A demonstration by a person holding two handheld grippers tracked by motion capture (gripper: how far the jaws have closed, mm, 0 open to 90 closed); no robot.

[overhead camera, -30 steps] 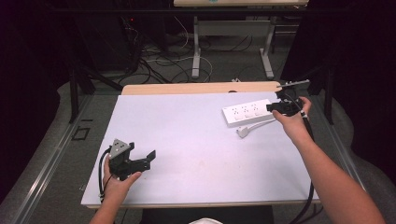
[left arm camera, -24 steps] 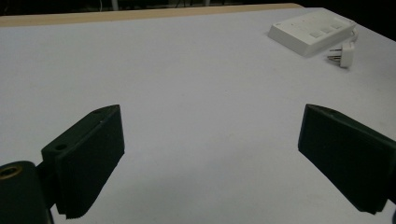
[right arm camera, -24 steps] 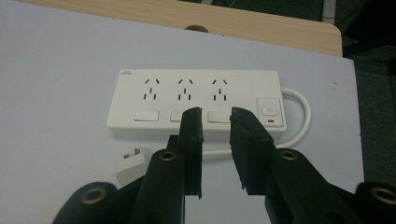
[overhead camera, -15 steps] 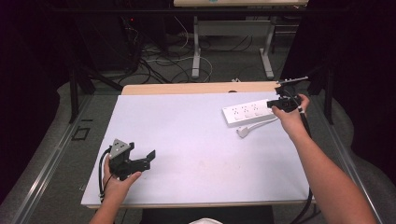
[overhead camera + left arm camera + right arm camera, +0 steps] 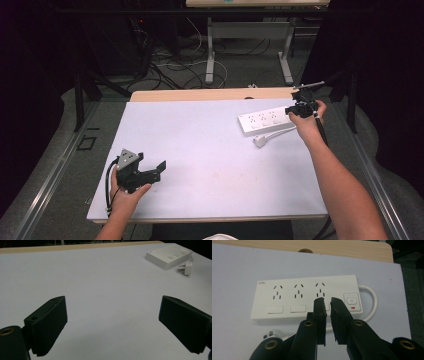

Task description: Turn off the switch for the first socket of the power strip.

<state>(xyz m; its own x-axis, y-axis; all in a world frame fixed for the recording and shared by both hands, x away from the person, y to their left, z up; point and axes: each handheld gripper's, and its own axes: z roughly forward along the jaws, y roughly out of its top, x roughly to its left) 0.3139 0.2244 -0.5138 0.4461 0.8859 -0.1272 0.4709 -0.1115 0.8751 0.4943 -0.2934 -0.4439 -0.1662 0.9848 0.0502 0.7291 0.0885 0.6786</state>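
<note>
A white power strip point(image 5: 265, 120) lies near the far right corner of the white tabletop point(image 5: 210, 150), sockets up — three sockets in a row, each with a switch, and a power button with a red mark at the cord end. Its white plug point(image 5: 260, 141) lies on the tabletop just beside the strip's near edge, prongs showing. The right gripper point(image 5: 327, 302) hovers above the strip's cord end, fingers nearly closed with only a thin slit between them, gripping nothing. The left gripper point(image 5: 152, 170) sits well apart from the strip, at the near left of the tabletop — its fingers point(image 5: 48, 325) spread wide and empty.
</note>
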